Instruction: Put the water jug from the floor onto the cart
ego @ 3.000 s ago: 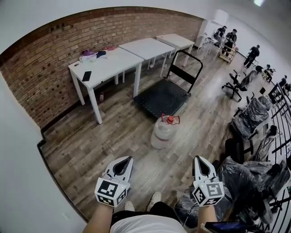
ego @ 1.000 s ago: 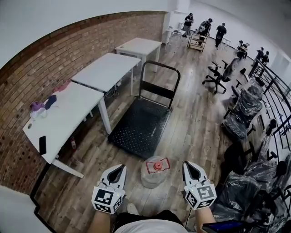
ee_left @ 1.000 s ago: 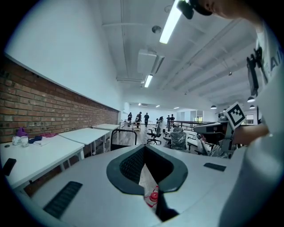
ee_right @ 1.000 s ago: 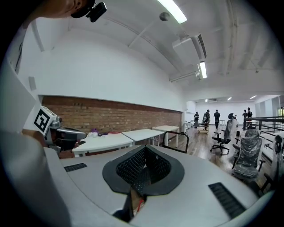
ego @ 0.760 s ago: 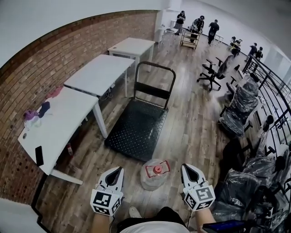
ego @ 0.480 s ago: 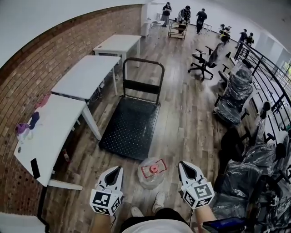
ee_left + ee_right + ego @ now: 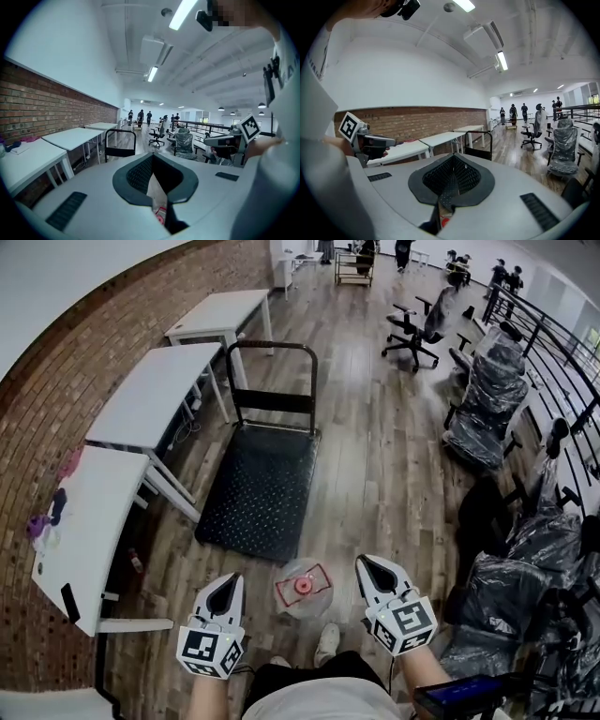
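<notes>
- As the person walks up, the water jug [image 7: 303, 587] now stands on the floor [image 7: 375, 474] right between the two grippers.
- Both the left gripper [image 7: 228, 579] and the right gripper [image 7: 367, 564] have jaws shut tight, holding nothing.
- The cart [image 7: 253, 493] waits just past the jug, so grabbing likely comes next.

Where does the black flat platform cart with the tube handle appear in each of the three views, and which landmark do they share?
Head view: black platform cart at the centre, handle toward the top.
Left gripper view: left of centre, only its handle end shows.
Right gripper view: just right of centre, handle end again.
Shared landmark: the row of white tables along the brick wall.
</notes>
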`<state>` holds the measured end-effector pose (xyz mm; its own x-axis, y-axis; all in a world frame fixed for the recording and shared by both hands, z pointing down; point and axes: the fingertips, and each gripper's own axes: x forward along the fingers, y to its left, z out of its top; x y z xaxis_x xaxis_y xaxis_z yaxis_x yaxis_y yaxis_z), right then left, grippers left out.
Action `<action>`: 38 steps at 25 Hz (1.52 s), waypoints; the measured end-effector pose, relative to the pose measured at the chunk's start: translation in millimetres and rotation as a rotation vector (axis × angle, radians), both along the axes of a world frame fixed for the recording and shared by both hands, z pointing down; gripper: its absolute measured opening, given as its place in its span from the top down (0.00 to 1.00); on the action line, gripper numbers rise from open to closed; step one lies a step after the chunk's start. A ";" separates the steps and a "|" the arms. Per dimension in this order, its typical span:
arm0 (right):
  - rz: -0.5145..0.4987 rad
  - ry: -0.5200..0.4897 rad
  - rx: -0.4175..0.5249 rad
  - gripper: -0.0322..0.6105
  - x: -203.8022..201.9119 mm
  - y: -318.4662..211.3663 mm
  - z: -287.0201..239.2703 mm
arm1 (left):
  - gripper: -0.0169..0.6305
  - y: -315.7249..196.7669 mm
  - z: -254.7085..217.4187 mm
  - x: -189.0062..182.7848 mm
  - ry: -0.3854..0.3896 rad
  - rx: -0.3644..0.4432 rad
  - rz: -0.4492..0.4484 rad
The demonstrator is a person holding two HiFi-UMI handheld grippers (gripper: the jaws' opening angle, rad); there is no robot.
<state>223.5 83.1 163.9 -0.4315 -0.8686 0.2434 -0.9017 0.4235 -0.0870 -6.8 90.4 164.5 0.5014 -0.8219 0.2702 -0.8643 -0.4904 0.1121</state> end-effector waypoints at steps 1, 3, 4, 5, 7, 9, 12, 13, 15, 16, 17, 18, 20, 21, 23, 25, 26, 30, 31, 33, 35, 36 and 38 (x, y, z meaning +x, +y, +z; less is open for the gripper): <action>0.001 -0.004 -0.010 0.95 5.5 -5.4 5.2 | 0.98 -1.9 3.6 4.6 -0.008 -0.009 0.001; 0.004 -0.011 -0.027 0.95 11.9 -14.3 14.3 | 0.98 -5.7 13.2 9.5 -0.025 -0.033 0.004; 0.006 -0.014 -0.034 0.95 12.7 -17.6 18.7 | 0.98 -8.2 18.5 9.8 -0.032 -0.046 0.004; 0.007 -0.015 -0.043 0.95 12.5 -20.1 23.5 | 0.98 -11.1 23.6 9.4 -0.035 -0.059 0.004; 0.009 -0.010 -0.062 0.95 11.6 -22.7 35.2 | 0.98 -17.1 32.3 10.7 -0.033 -0.074 0.009; 0.016 -0.001 -0.081 0.95 13.3 -24.0 48.7 | 0.98 -23.4 40.3 16.6 -0.037 -0.073 0.028; 0.031 -0.002 -0.116 0.95 16.8 -24.9 69.4 | 0.98 -34.2 52.3 26.3 -0.055 -0.067 0.061; 0.028 -0.001 -0.132 0.95 16.3 -24.1 76.2 | 0.98 -36.9 57.1 28.8 -0.057 -0.068 0.071; 0.019 0.012 -0.166 0.95 12.8 -21.3 89.5 | 0.98 -39.6 70.7 30.9 -0.060 -0.083 0.087; 0.015 0.024 -0.181 0.95 9.2 -21.1 96.7 | 0.98 -40.0 79.1 28.9 -0.066 -0.097 0.092; 0.012 0.033 -0.196 0.95 4.3 -22.2 104.6 | 0.98 -40.4 87.8 24.8 -0.074 -0.112 0.096; 0.011 0.038 -0.210 0.95 -1.0 -24.3 113.1 | 0.98 -40.6 96.8 19.4 -0.081 -0.127 0.097; 0.010 0.039 -0.240 0.95 -9.8 -29.8 132.0 | 0.98 -41.0 115.2 8.8 -0.094 -0.156 0.094; 0.009 0.037 -0.256 0.94 -13.8 -32.4 142.8 | 0.98 -41.3 124.5 4.2 -0.099 -0.168 0.091; 0.005 0.031 -0.290 0.92 -22.0 -36.9 167.1 | 0.98 -42.1 143.4 -3.6 -0.103 -0.191 0.087; 0.002 0.025 -0.320 0.86 -30.5 -41.2 193.1 | 0.98 -44.0 161.3 -11.0 -0.085 -0.216 0.078; -0.002 0.022 -0.333 0.84 -35.2 -43.3 206.1 | 0.98 -45.6 169.1 -15.0 -0.072 -0.228 0.071; -0.022 0.050 -0.387 0.76 -52.6 -45.1 255.8 | 0.98 -48.7 196.8 -29.5 -0.059 -0.260 0.043; -0.022 0.061 -0.397 0.75 -55.8 -44.0 266.8 | 0.98 -48.5 204.8 -32.0 -0.065 -0.266 0.047; -0.021 0.083 -0.411 0.72 -62.3 -43.0 288.8 | 0.98 -48.9 223.1 -36.9 -0.084 -0.275 0.058; -0.032 0.103 -0.429 0.67 -69.8 -43.2 311.9 | 0.98 -48.7 241.9 -42.2 -0.093 -0.289 0.062; -0.043 0.112 -0.442 0.64 -73.9 -42.9 323.9 | 0.98 -47.7 250.9 -44.7 -0.090 -0.297 0.060; -0.064 0.130 -0.467 0.57 -81.8 -42.8 347.7 | 0.98 -46.5 268.7 -49.0 -0.080 -0.314 0.058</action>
<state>141.8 40.2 511.6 -0.4202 -0.6267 0.6563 -0.8913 0.4206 -0.1692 -55.8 44.0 433.2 0.5121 -0.6631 0.5459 -0.8480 -0.4915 0.1986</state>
